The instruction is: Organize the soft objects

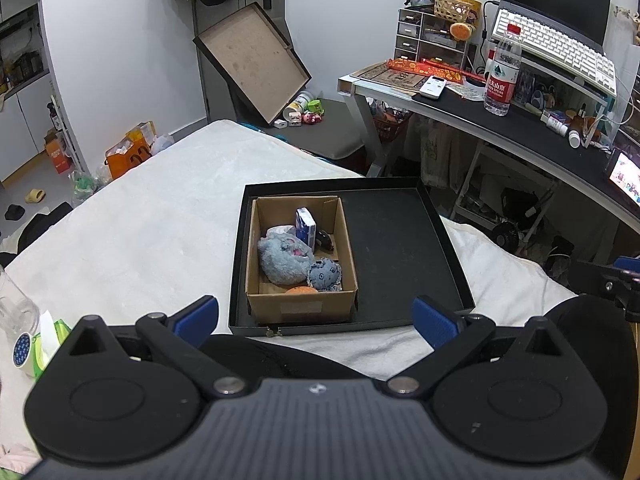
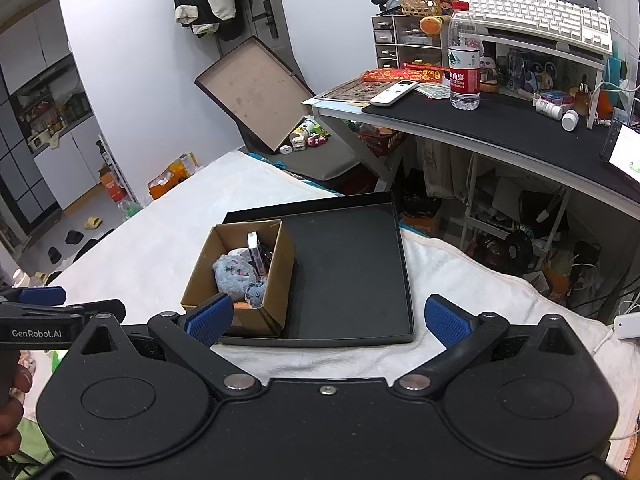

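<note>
Cardboard box [image 1: 302, 256] sits in the left half of the black tray [image 1: 400, 248] on the white bed [image 1: 160, 208], against the tray's left wall; right half bare. Grey plush toy [image 1: 282, 260] and a smaller blue plush [image 1: 325, 276] lie inside the box. Left gripper [image 1: 316, 316] and right gripper [image 2: 328, 318] hover at the tray's near edge, fingers spread wide, holding nothing.

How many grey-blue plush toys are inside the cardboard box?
2. The big plush toy lies in the middle of the cardboard box; the small plush toy touches it on the near right side. More may be hidden under them.
</note>
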`<action>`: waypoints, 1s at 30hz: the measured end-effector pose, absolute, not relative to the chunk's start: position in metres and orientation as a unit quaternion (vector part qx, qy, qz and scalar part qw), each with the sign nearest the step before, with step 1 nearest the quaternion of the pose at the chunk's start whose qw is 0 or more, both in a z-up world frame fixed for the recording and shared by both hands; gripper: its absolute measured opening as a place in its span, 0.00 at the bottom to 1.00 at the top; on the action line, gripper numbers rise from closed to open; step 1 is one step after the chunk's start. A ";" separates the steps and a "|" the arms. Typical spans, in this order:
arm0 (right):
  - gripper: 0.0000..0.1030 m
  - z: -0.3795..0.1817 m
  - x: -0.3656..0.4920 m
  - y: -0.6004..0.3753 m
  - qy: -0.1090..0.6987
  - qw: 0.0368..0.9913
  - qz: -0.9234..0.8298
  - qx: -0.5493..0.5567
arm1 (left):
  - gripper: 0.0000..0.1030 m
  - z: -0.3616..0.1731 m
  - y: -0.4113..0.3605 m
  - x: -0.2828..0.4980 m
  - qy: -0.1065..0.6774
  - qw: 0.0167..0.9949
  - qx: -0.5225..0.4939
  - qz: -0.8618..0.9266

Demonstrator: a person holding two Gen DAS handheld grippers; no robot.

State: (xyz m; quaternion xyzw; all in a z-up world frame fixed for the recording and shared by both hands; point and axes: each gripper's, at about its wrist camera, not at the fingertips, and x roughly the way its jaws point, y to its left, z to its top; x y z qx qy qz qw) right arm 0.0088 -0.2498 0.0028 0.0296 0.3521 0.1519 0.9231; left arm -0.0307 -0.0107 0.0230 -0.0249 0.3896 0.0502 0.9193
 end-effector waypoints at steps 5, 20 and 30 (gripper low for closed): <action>1.00 0.003 0.010 -0.252 0.351 0.924 0.150 0.031 | 0.99 0.023 -0.011 -0.029 0.389 0.920 -0.026 0.050; 1.00 -0.001 0.015 -0.254 0.355 0.922 0.151 0.042 | 0.99 0.021 -0.015 -0.026 0.390 0.919 -0.018 0.049; 1.00 -0.001 0.016 -0.255 0.352 0.922 0.152 0.046 | 0.99 0.027 -0.012 -0.024 0.385 0.921 -0.024 0.054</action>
